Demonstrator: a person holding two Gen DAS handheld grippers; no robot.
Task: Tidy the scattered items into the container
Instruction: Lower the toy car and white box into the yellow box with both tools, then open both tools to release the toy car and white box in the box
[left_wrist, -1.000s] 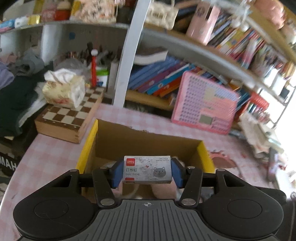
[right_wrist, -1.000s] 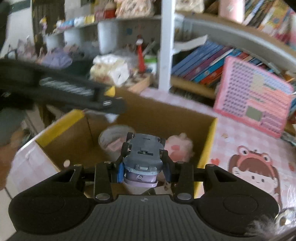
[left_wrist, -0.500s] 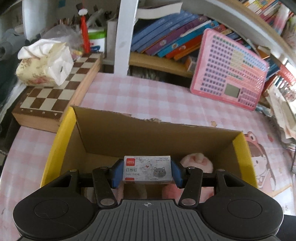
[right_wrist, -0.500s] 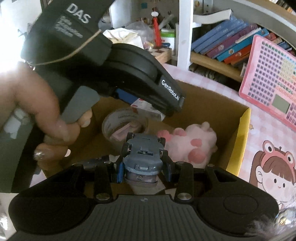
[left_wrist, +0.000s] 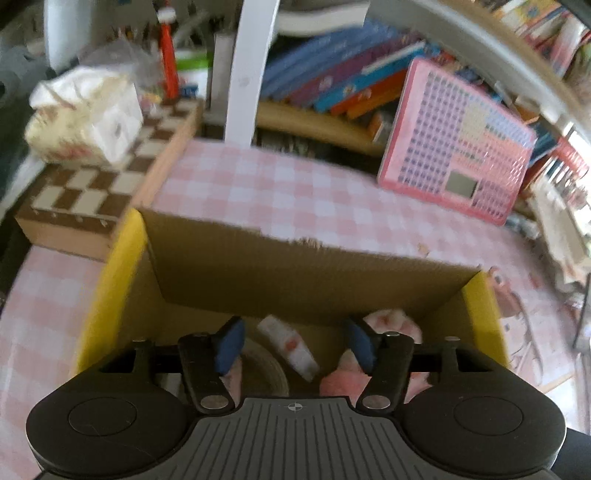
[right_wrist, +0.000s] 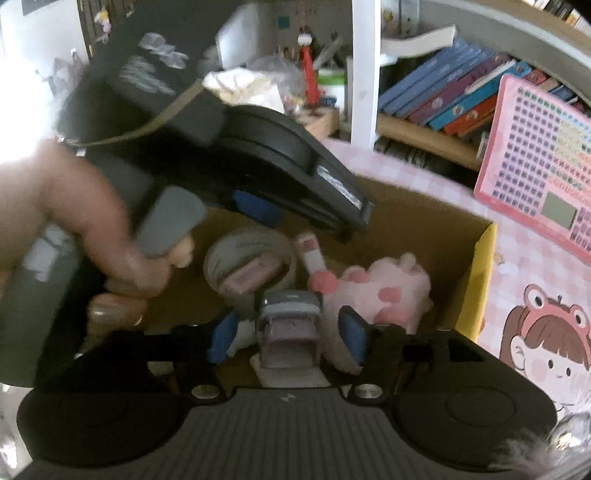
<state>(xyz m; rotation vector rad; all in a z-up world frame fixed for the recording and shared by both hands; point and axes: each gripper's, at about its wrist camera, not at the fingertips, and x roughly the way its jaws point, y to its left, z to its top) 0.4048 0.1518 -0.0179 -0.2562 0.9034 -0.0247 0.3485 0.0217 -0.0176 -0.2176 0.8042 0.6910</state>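
I have both grippers over the cardboard box (left_wrist: 303, 273) so that things fall inside. My left gripper (left_wrist: 293, 345) has its fingers apart and empty; the small staple box (left_wrist: 288, 345) lies below them, tilted, in the lower centre. My right gripper (right_wrist: 288, 338) is also spread, with the toy car (right_wrist: 290, 328) loose between the pads. Only the right view shows the tape roll (right_wrist: 251, 264) and pink plush (right_wrist: 384, 291) clearly.

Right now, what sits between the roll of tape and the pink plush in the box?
Right wrist view: a small white staple box with a red end, tilted, lies between the grey tape roll and the pink spotted plush toy inside the cardboard box.
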